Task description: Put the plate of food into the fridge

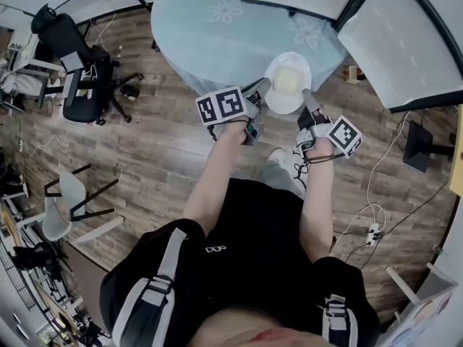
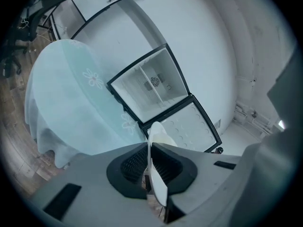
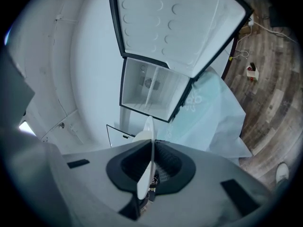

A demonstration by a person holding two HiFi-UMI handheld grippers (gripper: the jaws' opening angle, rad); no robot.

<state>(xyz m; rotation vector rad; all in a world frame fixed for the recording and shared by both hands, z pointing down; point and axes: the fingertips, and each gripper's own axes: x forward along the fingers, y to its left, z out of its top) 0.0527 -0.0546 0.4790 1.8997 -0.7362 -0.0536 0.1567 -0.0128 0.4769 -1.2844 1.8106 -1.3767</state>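
Note:
A white plate (image 1: 287,83) with pale yellow food (image 1: 287,81) on it is held in the air between both grippers, near the edge of the round table (image 1: 217,27). My left gripper (image 1: 262,87) is shut on the plate's left rim (image 2: 156,174). My right gripper (image 1: 307,100) is shut on its right rim (image 3: 146,174). Both gripper views look along the plate's edge toward the small white fridge (image 2: 151,86) (image 3: 151,91). Its door (image 2: 191,126) (image 3: 175,22) stands wide open and the shelves look bare.
The round table carries a pale blue cloth with flower prints (image 2: 71,93). A black office chair (image 1: 79,71) and a white chair (image 1: 61,201) stand on the wooden floor at the left. Cables and a power strip (image 1: 372,231) lie at the right.

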